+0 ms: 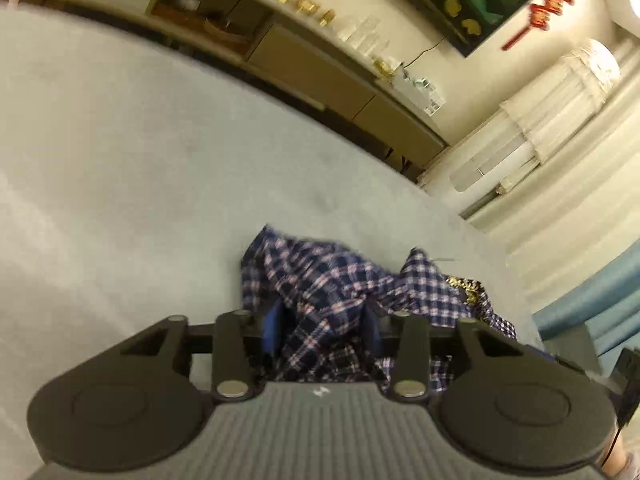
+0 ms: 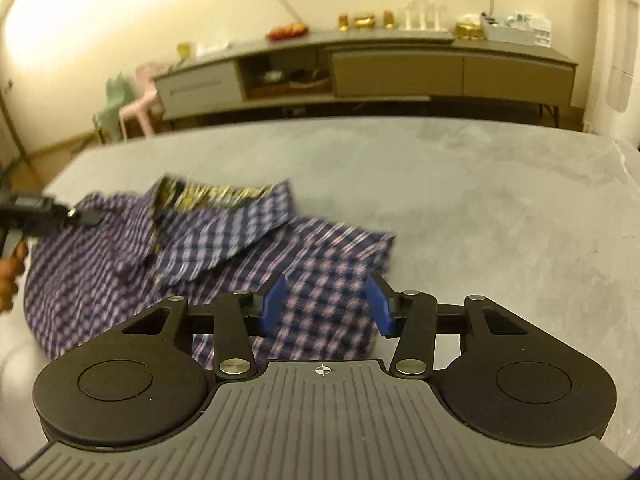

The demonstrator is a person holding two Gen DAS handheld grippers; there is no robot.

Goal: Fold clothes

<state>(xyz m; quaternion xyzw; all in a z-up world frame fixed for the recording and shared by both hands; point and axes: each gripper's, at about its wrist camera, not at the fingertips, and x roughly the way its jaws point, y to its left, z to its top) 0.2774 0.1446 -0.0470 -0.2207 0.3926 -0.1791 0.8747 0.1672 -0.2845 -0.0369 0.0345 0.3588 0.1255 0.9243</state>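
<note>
Both grippers sit right over the shirt, so we start there. Left gripper (image 1: 324, 332): its blue fingers (image 1: 273, 330) stand apart with a bunched ridge of plaid shirt (image 1: 320, 280) between them; we cannot tell whether the pads bite the cloth, so no confirmed grip. Right gripper (image 2: 326, 306): fingers (image 2: 274, 304) apart, hanging over a flat plaid panel, nothing pinched.

We see the shirt (image 2: 224, 248) crumpled on the grey bench (image 2: 480, 208), toward its left side in the right wrist view, collar with patterned lining (image 2: 208, 196) turned up at the far edge. Folding is not yet begun by our read; the garment still needs spreading flat.

Risks from here:
- Left fingers close on a multi-layer bunch, so the lift drags the whole heap instead of one edge.
- Right fingers close on flat cloth and skid off, no purchase.
- Uneven pull twists the shirt, and the fold goes crooked.

Far side: low cabinet (image 2: 360, 68) with bottles and trinkets, well apart from the work.
</note>
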